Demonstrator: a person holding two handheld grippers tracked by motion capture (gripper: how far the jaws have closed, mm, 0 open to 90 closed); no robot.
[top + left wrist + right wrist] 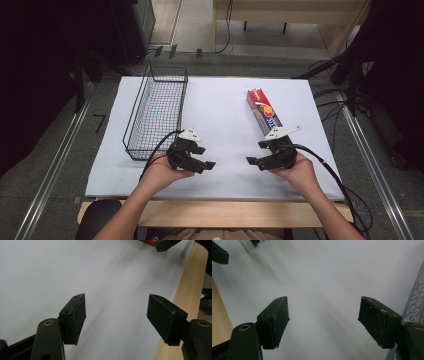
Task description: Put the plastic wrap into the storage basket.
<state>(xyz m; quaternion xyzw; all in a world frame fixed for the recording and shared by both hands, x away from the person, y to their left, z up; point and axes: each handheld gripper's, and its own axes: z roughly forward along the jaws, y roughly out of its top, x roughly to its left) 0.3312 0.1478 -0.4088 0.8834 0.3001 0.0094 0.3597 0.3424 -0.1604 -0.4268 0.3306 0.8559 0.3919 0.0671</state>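
Both hands sit low at the near edge of the white sheet [220, 165], and nothing is held yet. The right gripper [254, 161] has its jaws spread wide with bare sheet between them, as the right gripper view confirms, pads [275, 317] well apart and empty. The left gripper [207, 163] is the same story: jaws wide, nothing between, only white paper ahead in the left gripper view. Now the relation that matters. The plastic wrap box [264, 112] lies on the right half of the sheet, just beyond the right hand, its near end tucked under that gripper's grey plate from the high view. Its long axis runs away from the person, leaning slightly to the left at the far end. In the right gripper view the box's printed side [414, 302] runs up the right edge of the picture, so it sits just beside the outer jaw, not between the 2 jaws. The right gripper points inward toward the middle of the table, so my read is it would need to swing outward and forward to straddle the box across its narrow width. The wire basket [157, 110] stands on the left half, just beyond the left hand, well apart from the box. The right hand is clearly the nearer 1 to the box.
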